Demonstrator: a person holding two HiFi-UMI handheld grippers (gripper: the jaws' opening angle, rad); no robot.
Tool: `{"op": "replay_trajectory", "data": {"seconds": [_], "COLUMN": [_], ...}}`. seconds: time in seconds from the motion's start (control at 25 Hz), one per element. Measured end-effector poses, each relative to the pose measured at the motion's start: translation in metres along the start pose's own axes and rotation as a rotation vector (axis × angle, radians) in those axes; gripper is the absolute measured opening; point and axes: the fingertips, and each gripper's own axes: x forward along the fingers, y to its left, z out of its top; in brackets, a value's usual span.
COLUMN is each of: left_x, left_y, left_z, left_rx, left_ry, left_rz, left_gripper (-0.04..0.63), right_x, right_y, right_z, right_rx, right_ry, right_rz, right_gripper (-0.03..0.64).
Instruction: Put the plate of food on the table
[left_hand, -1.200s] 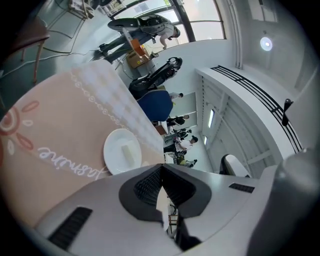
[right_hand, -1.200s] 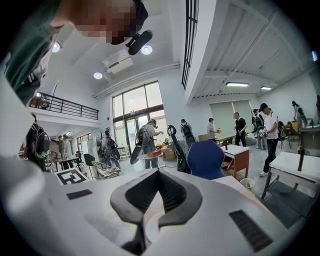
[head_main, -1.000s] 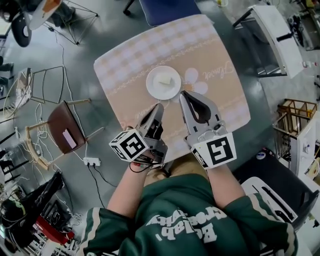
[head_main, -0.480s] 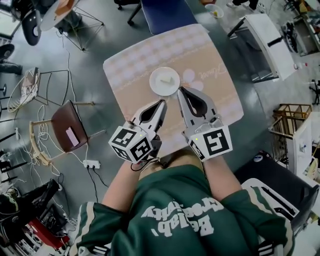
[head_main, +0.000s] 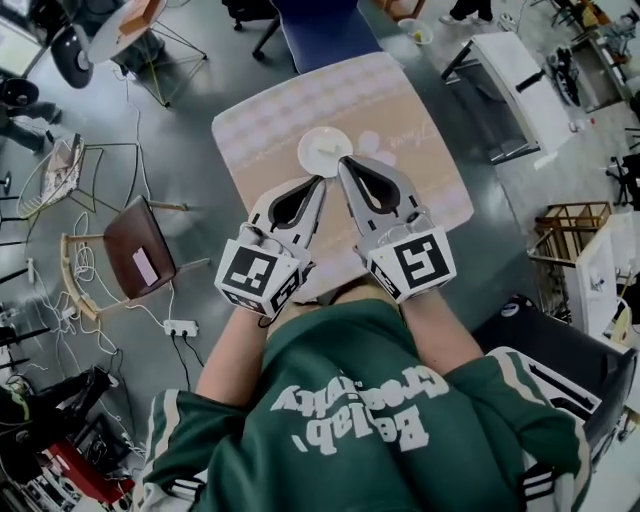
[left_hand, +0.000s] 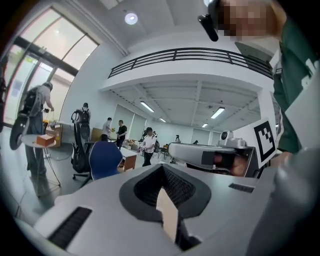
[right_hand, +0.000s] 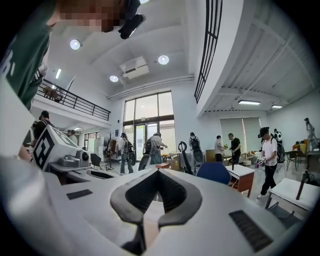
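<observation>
You stand at the near edge of the table (head_main: 405, 120), its pale checked cloth spread below you, both grippers held out side by side above it. The plate (head_main: 315, 160) sits on the tabletop near the middle, flat and face up. It is round, so it has no long axis and points no particular way. It holds a single pale piece of food (head_main: 331, 149), too small to show its shape or how it lies.

Your left gripper (head_main: 319, 182) has its jaws pressed together with nothing between them, and its tip shows just near of the plate. Your right gripper (head_main: 344, 160) is likewise closed and empty. From above its tip overlaps the plate's near right rim, while its own view looks out level across the room.

A blue chair (head_main: 325, 30) stands at the table's far side. A brown chair (head_main: 135, 250) stands well off to the left.
</observation>
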Motion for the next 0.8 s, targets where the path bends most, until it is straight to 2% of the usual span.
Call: {"op": "replay_trajectory", "data": {"seconds": [0.16, 0.24, 0.36, 0.52, 0.8], "left_x": [-0.019, -0.027, -0.038, -0.049, -0.062], "left_y": [-0.008, -0.012, -0.019, -0.028, -0.037], "left_z": [0.018, 0.026, 0.036, 0.045, 0.054], "left_rx": [0.136, 0.171, 0.183, 0.237, 0.232], "left_ry": [-0.008, -0.028, -0.075, -0.103, -0.131], "left_rz": [0.024, 0.032, 0.025, 0.029, 0.008], "left_gripper": [0.011, 0.011, 0.011, 0.011, 0.011], "right_x": [-0.007, -0.012, -0.021, -0.029, -0.041], "right_y": [0.015, 0.023, 0.033, 0.044, 0.047], "right_z": [0.013, 0.02, 0.025, 0.03, 0.038], "right_rx": [-0.017, -0.032, -0.05, -0.065, -0.095], "right_ry": [-0.014, -0.025, -0.034, -0.039, -0.049], "right_rz": [0.014, 0.022, 0.029, 0.036, 0.017], "right_gripper": [0.015, 0.015, 0.015, 0.015, 0.015]}}
